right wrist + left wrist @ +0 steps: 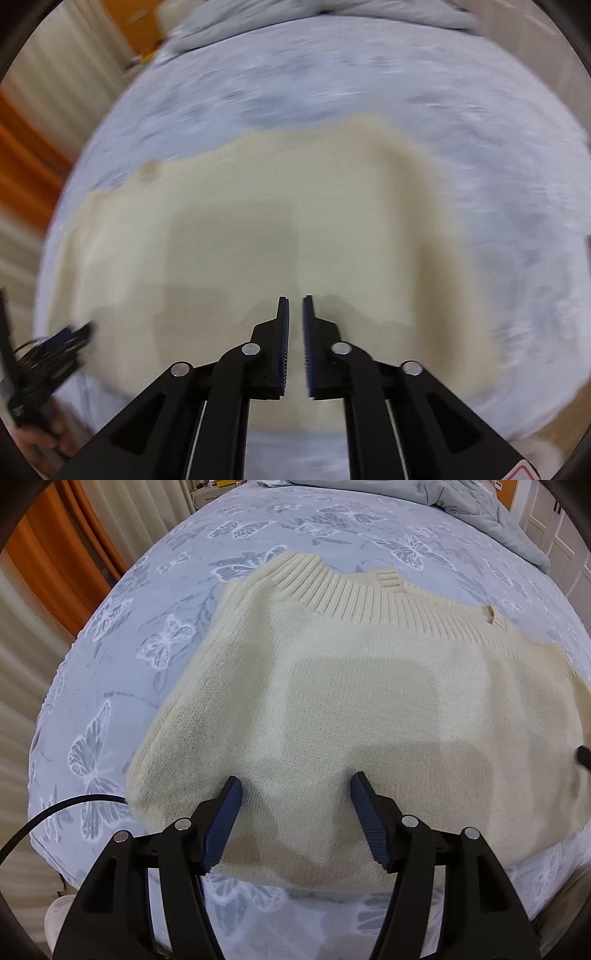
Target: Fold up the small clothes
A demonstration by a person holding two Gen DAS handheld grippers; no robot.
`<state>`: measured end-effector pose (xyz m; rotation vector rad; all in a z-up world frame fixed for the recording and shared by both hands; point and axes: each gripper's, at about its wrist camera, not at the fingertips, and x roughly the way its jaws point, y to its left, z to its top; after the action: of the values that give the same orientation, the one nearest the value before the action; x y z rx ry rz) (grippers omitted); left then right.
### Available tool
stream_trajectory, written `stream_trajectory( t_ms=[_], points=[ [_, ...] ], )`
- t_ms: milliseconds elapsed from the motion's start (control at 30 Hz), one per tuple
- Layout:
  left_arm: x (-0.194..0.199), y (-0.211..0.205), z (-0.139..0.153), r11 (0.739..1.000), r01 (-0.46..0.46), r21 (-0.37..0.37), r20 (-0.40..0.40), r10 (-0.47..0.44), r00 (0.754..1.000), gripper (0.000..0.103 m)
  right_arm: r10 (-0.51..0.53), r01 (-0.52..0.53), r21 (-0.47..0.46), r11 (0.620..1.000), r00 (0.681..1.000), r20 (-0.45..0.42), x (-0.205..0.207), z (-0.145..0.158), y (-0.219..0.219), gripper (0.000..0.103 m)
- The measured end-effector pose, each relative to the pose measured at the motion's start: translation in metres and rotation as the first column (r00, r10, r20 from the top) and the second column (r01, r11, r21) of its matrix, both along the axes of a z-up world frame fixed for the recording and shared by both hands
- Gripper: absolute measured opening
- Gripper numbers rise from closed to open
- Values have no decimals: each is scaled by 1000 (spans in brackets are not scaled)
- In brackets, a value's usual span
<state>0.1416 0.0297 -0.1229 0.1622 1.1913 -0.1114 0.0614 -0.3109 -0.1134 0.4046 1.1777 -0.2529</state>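
Observation:
A cream knit sweater [332,701] lies folded on the bed, its ribbed hem along the far edge. My left gripper [295,786] hovers over its near edge, jaws wide open and empty. In the blurred right wrist view the sweater [258,240] fills the middle. My right gripper [295,306] is above it with the jaws nearly closed, a narrow gap between the pads, holding nothing. The left gripper [62,343] shows at the left edge of that view.
The bed has a light blue butterfly-print cover [110,646]. A crumpled grey-blue duvet [480,506] lies at the far end. Orange and cream curtains [44,572] hang on the left. A black cable [44,812] trails at the near left.

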Motion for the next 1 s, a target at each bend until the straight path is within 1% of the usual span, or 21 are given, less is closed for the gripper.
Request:
stream_trajectory(
  t_ms=[67,100,133,200,267,300,333,367,433,500,567,600,633,667,700,733,767,833,900,933,1000],
  points=[
    [-1,-3,0,1000,1,9,2,-1,1000,61,-82,79,-41,996,994,-71,-14,-21,-40,0],
    [-1,-3,0,1000,2,9,1,-2,1000,61,-111,115,71,991,992,-58,-25,-34,-64,0],
    [0,-3,0,1000,2,7,-1,-2,1000,61,-149,152,165,975,988,-28,-34,-35,-77,0],
    [0,1,2,1000,-4,-17,-1,4,1000,61,-181,181,187,966,983,-20,-41,-26,-83,0],
    [1,8,10,997,-28,-75,7,29,1000,60,-176,171,150,974,984,18,-37,-7,-80,11],
    [1,13,16,992,-48,-113,16,50,999,61,-165,158,135,978,985,41,-33,0,-78,13],
    [5,20,26,984,-77,-159,35,83,996,61,-149,141,111,984,987,67,-26,9,-77,23],
    [13,26,34,975,-106,-194,51,118,992,63,-132,125,83,989,988,86,-17,17,-76,43],
    [33,33,47,961,-146,-234,63,165,984,70,-110,106,40,994,989,104,1,24,-77,61],
    [60,38,54,951,-179,-253,70,202,977,74,-83,83,4,997,990,116,24,27,-81,62],
    [93,40,50,944,-197,-263,52,218,974,79,-71,73,-23,997,994,85,54,16,-88,71],
    [102,38,46,946,-205,-252,40,222,974,79,-71,73,-26,997,995,67,66,11,-88,71],
    [115,35,38,950,-205,-234,18,215,976,78,-71,72,-21,997,997,43,76,2,-89,71],
    [125,30,27,956,-190,-225,-8,193,981,75,-70,71,-16,997,997,17,78,-4,-88,62],
    [129,27,20,959,-177,-221,-26,175,984,49,-57,57,6,998,998,-24,83,-14,-86,46],
    [133,23,7,970,-169,-176,-75,158,985,15,-49,49,11,999,998,-40,83,-18,-82,17],
    [134,22,3,971,-171,-168,-105,155,982,11,-45,45,-6,999,999,-16,77,-11,-77,15],
    [121,31,25,946,-190,-263,-35,188,982,10,-43,38,52,998,994,98,61,13,-74,12],
    [105,38,57,927,-175,-331,41,199,979,10,-70,54,79,995,973,221,35,48,-79,10],
    [102,39,66,924,-171,-343,58,202,978,10,-81,63,81,995,963,255,28,57,-82,10],
    [105,37,76,924,-176,-341,76,213,974,10,-101,80,87,993,958,269,27,62,-94,10]
  ],
)
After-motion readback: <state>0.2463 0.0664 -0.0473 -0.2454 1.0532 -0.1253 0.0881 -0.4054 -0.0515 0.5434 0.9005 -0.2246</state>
